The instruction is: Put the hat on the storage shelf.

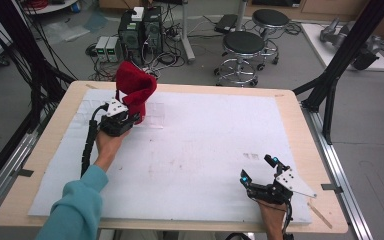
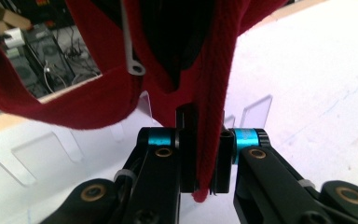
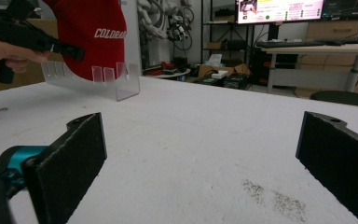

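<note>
A red cap [image 1: 135, 87] with white lettering [image 3: 109, 33] hangs over the far left of the table. My left gripper [image 1: 131, 114] is shut on its fabric; in the left gripper view the red cloth [image 2: 98, 105] is pinched between the two pads at the left gripper [image 2: 204, 161]. Just beneath the cap stands a clear slotted acrylic rack [image 1: 152, 116] [image 2: 256, 109] [image 3: 93, 79]. Whether the cap touches it I cannot tell. My right gripper [image 1: 257, 168] [image 3: 203, 158] rests near the front right edge, open, with nothing between its pads. A hand and the left gripper [image 3: 70, 50] appear far off in the right gripper view.
A white sheet [image 1: 205, 140] covers the wooden table [image 1: 45, 150]. Black frame posts [image 1: 330, 80] rise at the table's right side. Stools [image 1: 242, 50] and computer towers [image 1: 140, 30] stand on the floor beyond the far edge.
</note>
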The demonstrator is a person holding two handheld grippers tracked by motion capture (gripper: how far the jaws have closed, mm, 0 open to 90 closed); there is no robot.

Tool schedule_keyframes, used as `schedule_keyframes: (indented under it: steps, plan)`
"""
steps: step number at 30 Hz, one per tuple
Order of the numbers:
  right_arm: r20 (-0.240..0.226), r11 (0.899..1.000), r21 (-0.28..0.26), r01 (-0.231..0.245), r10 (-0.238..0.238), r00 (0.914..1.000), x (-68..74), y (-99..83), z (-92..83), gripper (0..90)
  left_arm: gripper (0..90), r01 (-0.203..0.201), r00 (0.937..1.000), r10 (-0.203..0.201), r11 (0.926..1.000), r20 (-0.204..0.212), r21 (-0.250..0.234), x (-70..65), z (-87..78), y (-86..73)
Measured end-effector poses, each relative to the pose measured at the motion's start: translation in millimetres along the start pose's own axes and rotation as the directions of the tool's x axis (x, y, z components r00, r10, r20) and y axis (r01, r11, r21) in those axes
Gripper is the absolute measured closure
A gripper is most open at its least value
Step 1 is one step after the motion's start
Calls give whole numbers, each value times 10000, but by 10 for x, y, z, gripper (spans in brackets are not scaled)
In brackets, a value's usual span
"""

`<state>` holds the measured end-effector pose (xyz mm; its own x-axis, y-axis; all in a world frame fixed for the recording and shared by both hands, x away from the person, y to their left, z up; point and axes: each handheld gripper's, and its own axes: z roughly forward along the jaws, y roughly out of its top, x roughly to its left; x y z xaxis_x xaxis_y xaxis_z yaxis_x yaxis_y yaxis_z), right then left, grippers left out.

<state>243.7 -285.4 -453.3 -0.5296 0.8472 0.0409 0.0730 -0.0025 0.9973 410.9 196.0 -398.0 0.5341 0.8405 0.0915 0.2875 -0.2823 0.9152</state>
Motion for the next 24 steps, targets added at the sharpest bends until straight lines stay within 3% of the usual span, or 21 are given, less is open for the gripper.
schedule_keyframes:
  steps: [4,7,18,19,23,24]
  plan:
    - [11,10000,4,-46,46,10000,-9,1,5,5,849,-149,9999,150,9997,5,-210,-11,-7,-79]
    - [14,10000,21,-58,58,10000,-10,1,5,5,848,8,10000,-8,9996,21,-291,-5,-23,-143]
    - [95,9999,-44,-163,164,9998,0,-2,-5,5,838,15,10000,-13,9996,52,-293,-7,-42,-185]
    - [80,9999,-47,-136,136,9999,0,-3,-6,5,809,91,9999,-89,9996,53,-256,-5,-44,-187]
    - [70,9999,-57,-126,127,9999,0,-3,-7,5,506,355,9993,-351,9989,137,-312,18,-74,-200]
    - [79,9999,-71,-124,125,9999,1,-3,-7,5,434,628,9978,-620,9973,226,-389,39,-96,-209]
